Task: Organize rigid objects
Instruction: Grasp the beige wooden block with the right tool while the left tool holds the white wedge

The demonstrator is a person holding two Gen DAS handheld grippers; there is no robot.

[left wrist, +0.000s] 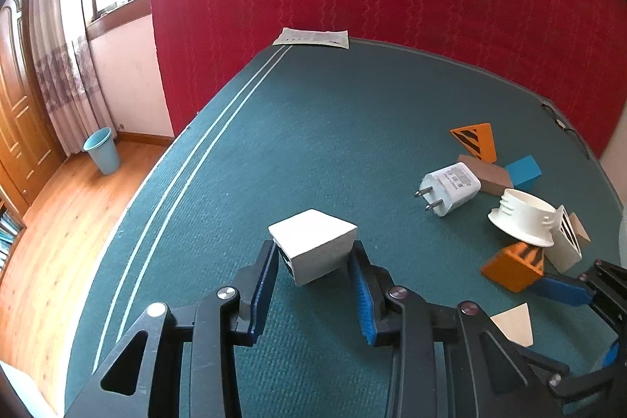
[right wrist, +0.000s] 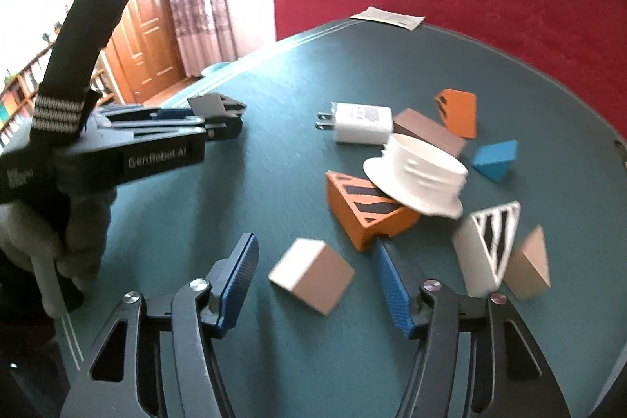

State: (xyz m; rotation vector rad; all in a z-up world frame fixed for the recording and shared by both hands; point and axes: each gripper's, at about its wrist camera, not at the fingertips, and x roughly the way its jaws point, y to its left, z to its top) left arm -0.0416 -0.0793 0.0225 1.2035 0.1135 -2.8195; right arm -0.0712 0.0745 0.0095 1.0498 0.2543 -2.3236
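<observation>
My left gripper (left wrist: pixel 313 255) is shut on a white block (left wrist: pixel 313 243) just above the green table; it also shows in the right wrist view (right wrist: pixel 219 112). My right gripper (right wrist: pixel 313 253) is open, its fingers either side of a beige wedge block (right wrist: pixel 313 275). Beyond lie an orange striped wedge (right wrist: pixel 364 208), a white threaded cap (right wrist: pixel 419 179), a white plug adapter (right wrist: pixel 362 124), a brown block (right wrist: pixel 429 130), a blue wedge (right wrist: pixel 495 159), a second orange wedge (right wrist: pixel 458 112), a white striped wedge (right wrist: pixel 488 245) and a tan wedge (right wrist: pixel 529 269).
The green table (left wrist: pixel 313 143) runs to a red wall behind. A paper sheet (left wrist: pixel 313 37) lies at the far edge. The table's left edge drops to a wooden floor with a blue bin (left wrist: pixel 102 149). A cable (left wrist: pixel 564 128) lies at the far right edge.
</observation>
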